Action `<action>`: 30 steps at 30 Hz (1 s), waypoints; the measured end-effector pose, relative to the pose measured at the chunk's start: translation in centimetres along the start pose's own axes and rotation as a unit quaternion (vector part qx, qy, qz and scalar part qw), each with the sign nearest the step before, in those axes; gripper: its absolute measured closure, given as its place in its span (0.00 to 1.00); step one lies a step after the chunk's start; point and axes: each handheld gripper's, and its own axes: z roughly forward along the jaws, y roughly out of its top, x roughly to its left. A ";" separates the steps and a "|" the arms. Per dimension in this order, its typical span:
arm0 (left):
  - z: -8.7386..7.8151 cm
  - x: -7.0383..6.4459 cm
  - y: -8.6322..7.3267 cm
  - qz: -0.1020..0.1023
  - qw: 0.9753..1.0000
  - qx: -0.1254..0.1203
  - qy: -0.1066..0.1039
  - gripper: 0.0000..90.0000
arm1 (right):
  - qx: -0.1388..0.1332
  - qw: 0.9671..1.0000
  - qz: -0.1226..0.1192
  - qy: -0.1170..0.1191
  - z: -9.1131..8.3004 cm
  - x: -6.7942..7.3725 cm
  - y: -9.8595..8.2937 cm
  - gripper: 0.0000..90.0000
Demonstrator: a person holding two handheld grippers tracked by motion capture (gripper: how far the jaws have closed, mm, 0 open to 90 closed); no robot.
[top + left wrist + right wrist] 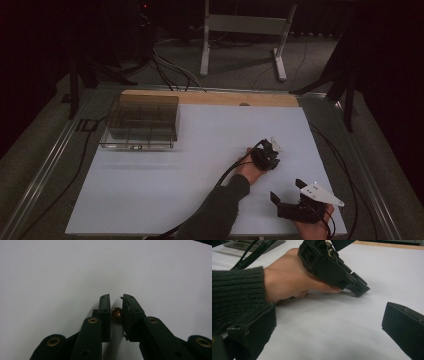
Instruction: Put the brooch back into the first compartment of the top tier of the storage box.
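One small gold bead (116,314) sits pinched btwn the left gripper's (116,308) two black jaws, just below centre of the left gripper view, w/ white table (50,277) all around it; whether it rests on the surface or is lifted off it can't be told. In the high view that gripper (270,150) is right of centre, jaws pointing toward the upper right, held by the left hand (248,170) in a dark sleeve (220,210) that comes up from the bottom edge; the bead itself is too small to make out there. The right gripper view has the same hand (287,277) and gripper (360,290) in its upper half, jaw tips low, at or just off the table. Right gripper (287,192) is at lower right of the high view, near the table's front edge, jaws spread wide apart w/ nothing btwn them; its own view shows one jaw at lower left, the other at lower right, bare table btwn. Clear box (141,121) w/ compartments sits at upper left of the table, well apart from both grippers.
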 end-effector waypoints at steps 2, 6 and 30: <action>-0.2 0.3 -0.1 -0.007 1.000 -0.002 -0.002 0.88 | -0.001 1.000 0.000 0.000 0.0 0.0 0.0 0.00; -1.1 1.0 -0.5 -0.018 1.000 -0.009 0.003 0.88 | 0.000 1.000 0.000 0.000 0.0 0.0 0.0 0.00; -9.7 5.1 -2.5 -0.058 0.995 -0.064 0.044 0.92 | 0.000 1.000 -0.006 0.004 0.2 0.4 0.0 0.00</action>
